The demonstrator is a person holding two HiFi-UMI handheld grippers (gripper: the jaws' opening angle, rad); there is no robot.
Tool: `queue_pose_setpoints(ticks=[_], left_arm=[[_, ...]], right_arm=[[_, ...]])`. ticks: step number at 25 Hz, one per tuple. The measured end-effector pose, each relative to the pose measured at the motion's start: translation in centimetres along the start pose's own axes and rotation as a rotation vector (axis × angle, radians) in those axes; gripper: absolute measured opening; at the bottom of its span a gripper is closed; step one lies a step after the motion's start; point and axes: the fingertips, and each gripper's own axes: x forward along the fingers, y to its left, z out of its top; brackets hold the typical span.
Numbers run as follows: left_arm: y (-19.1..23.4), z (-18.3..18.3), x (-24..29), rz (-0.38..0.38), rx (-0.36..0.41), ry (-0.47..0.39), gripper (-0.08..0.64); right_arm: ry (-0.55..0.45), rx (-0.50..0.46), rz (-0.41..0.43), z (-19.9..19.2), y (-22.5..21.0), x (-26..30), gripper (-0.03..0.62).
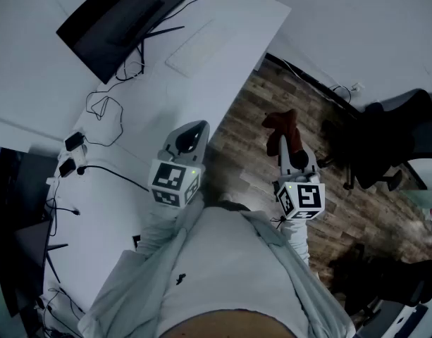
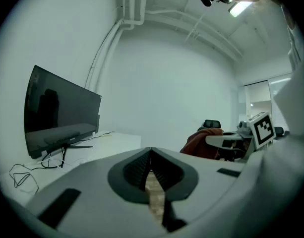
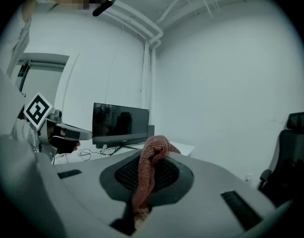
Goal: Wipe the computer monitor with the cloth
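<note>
The dark computer monitor [image 1: 124, 16] stands at the far left end of the white desk [image 1: 223, 27], its screen off; it also shows in the left gripper view [image 2: 60, 113] and the right gripper view [image 3: 121, 123]. My right gripper [image 1: 282, 146] is shut on a reddish-brown cloth [image 1: 286, 127] and hangs over the wood floor, to the right of the desk. The cloth [image 3: 149, 167] bunches up between its jaws. My left gripper [image 1: 191, 136] is shut with nothing in it, above the desk's near edge.
A white keyboard [image 1: 194, 48] lies on the desk right of the monitor. Loose cables [image 1: 106, 111] and black adapters [image 1: 73, 143] lie nearer on the desk. A black office chair [image 1: 385, 143] stands on the floor at the right.
</note>
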Motion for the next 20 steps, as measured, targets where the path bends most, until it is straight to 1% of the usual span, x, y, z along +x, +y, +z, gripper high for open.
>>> queue_pose_setpoints(ticks=[6, 13, 16, 20], left_arm=[[-1.3, 0.3, 0.3, 0.012, 0.005, -0.008, 0.02], [-3.4, 0.3, 0.9, 0.028, 0.023, -0.012, 0.02], [-3.5, 0.3, 1.3, 0.037, 0.021, -0.002, 0.021], [-2.8, 0.5, 2.8, 0.052, 0.019, 0.002, 0.02]], right_arm=[[-0.011, 0.003, -0.038, -0.2, -2.0, -1.4, 0.037], [-0.028, 0.046, -0.036, -1.4, -4.0, -3.0, 0.037], [-0.026, 0.068, -0.038, -1.8, -4.8, -3.1, 0.037], [-0.014, 0.072, -0.036, -2.4, -5.8, -2.0, 0.037]])
